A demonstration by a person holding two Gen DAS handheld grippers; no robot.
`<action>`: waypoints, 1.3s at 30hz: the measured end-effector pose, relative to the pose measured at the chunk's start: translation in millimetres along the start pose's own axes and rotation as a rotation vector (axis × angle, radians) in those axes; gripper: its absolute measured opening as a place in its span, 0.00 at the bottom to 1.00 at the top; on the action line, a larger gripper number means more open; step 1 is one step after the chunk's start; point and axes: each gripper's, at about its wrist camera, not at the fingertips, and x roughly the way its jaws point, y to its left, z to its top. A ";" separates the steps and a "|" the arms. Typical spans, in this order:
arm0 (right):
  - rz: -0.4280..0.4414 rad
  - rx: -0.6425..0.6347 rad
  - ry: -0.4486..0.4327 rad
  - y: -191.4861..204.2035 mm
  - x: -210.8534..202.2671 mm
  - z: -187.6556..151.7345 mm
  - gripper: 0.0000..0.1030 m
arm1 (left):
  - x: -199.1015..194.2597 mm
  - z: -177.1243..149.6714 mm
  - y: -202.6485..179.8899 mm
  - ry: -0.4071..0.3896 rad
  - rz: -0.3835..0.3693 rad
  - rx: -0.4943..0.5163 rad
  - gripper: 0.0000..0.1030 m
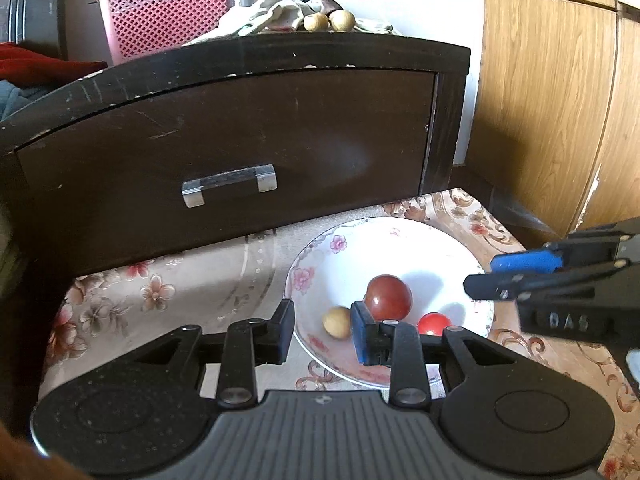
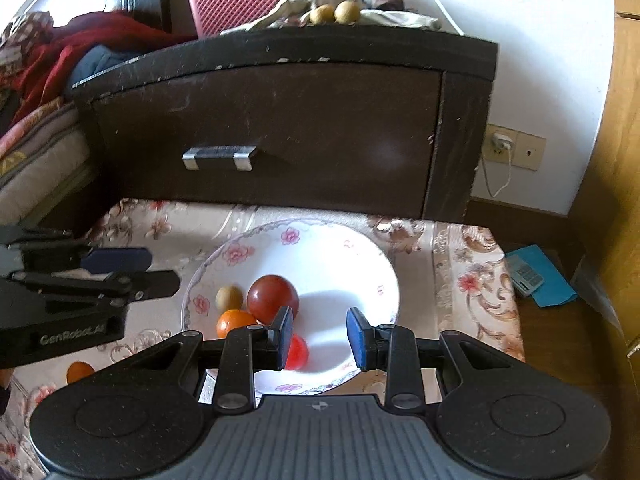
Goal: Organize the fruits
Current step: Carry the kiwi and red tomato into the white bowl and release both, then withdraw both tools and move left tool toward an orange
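While both grippers hang apart with nothing between their pads, the risks sit low in the frames, close to the fingers. In the right wrist view the right gripper [image 2: 319, 334] stands wide over the near rim of the white floral plate [image 2: 352, 256], and its left pad hides part of a small red fruit [image 2: 298, 352]; a careless descent could strike that fruit and send it rolling over the rim. In the left wrist view the left gripper [image 1: 322, 330] is likewise spread wide and empty, one pad just beside a small tan fruit [image 1: 337, 322] and in front of the dark red round fruit [image 1: 389, 297]. Closing from there could pinch two at once or flick the tan one aside.

Round, smooth fruit will probably slip from a grasp that is off centre. An orange fruit [image 2: 235, 322] lies in the plate touching the dark red one, so lifting either may disturb its neighbour. Another orange fruit [image 2: 79, 372] lies off the plate at lower left, on the flowered cloth [image 2: 472, 280], under the left tool; it is half hidden and easily missed.

Farther back, at the upper middle, two tan fruits [image 2: 336, 12] rest near the edge of the dark cabinet [image 2: 280, 132], beside crumpled fabric; a nudge there would likely drop them.
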 end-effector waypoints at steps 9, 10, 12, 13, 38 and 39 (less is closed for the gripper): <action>0.031 -0.017 0.006 14.4 -10.1 -9.7 0.24 | -22.6 -10.8 8.0 0.003 0.014 -0.012 0.38; 0.037 -0.019 0.007 16.9 -10.8 -10.7 0.24 | -24.3 -12.4 8.4 0.004 0.015 -0.011 0.38; 0.049 -0.025 0.010 22.4 -12.4 -13.0 0.25 | -28.9 -16.0 10.0 0.007 0.016 -0.011 0.38; 0.054 -0.028 0.012 25.0 -13.0 -14.1 0.25 | -31.4 -17.7 11.2 0.007 0.016 -0.012 0.38; 0.246 -0.216 0.181 110.0 10.3 -59.7 0.31 | -61.7 -93.4 46.6 0.159 0.055 -0.049 0.38; 0.246 -0.216 0.185 110.2 12.6 -59.5 0.31 | -60.0 -95.3 47.1 0.165 0.055 -0.047 0.38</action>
